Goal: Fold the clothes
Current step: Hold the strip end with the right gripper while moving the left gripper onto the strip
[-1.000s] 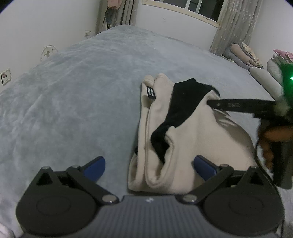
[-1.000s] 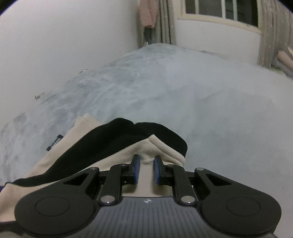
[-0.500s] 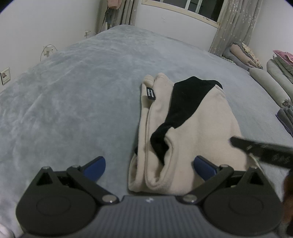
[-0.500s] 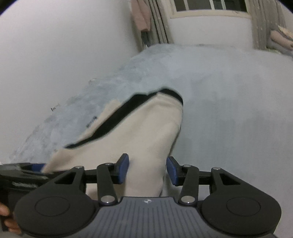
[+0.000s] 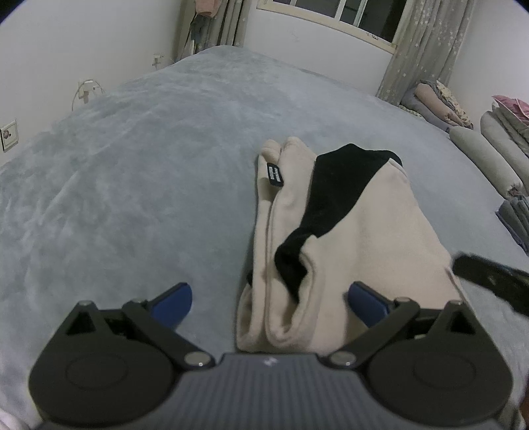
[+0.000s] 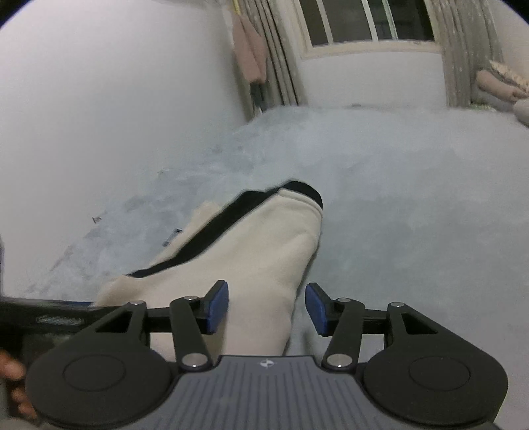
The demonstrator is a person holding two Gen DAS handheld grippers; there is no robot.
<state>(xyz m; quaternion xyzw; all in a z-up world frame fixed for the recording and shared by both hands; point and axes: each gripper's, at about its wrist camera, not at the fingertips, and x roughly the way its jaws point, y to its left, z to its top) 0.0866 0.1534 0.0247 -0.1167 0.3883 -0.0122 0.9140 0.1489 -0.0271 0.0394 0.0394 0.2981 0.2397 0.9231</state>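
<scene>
Nearest the left wrist camera, the left tool (image 5: 267, 299) stands with its blue pads spread wide and nothing pressed between them. The near end of a folded cream garment with a black panel (image 5: 330, 238) lies between and just beyond the pads, with the right-hand pad over the cloth and the left-hand one over the bare bed.

In the right wrist view, the right tool (image 6: 267, 307) is part open, its pads apart and gripping nothing. The garment's (image 6: 251, 264) right-hand edge runs up between the pads without touching either.

The garment rests on a grey plush bed cover (image 5: 148, 172), a long bundle whose long axis runs straight away from the left tool toward the window. A small dark label (image 5: 275, 175) sits on its left roll near the far end. My judgement is that the left tool, right at the near end, is better placed to take hold for another fold, while the right tool sits at the garment's right side.

The right tool (image 5: 489, 274) shows in the left view only as a blurred dark bar, cut off at the frame edge. The garment's nearest hem is hidden behind the tool bodies in both views. Whether its underside lies flat cannot be seen.

Farther off, rolled bedding (image 5: 489, 149) lines the bed's right edge, beneath a curtained window (image 5: 357, 16).
</scene>
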